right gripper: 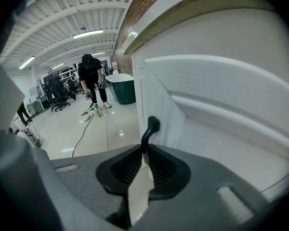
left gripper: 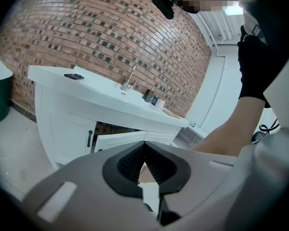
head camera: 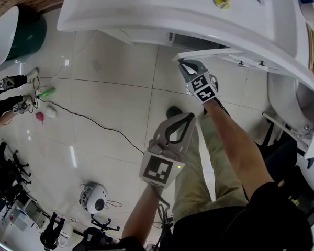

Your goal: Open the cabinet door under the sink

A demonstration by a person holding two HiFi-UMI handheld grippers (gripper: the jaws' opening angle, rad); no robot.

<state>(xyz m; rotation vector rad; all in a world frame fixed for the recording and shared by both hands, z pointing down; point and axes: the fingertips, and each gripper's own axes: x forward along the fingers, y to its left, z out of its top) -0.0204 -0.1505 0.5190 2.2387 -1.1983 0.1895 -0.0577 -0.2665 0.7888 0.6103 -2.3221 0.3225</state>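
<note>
Cabinet door [head camera: 214, 53] stands partly open, angled out from under the front edge of the white sink counter [head camera: 146, 14]. The person's right arm is stretched forward, and the right gripper [head camera: 185, 64] has its fingers clamped on the door's black handle [right gripper: 151, 128]. The left gripper [head camera: 190, 117] is held nearer the body on a bent forearm, fingers pressed together on nothing.

Your floor [head camera: 115, 72] carries a black cable [head camera: 83, 117], a green bottle [head camera: 46, 93] at its left edge, a green tub [head camera: 29, 35] beyond.
</note>
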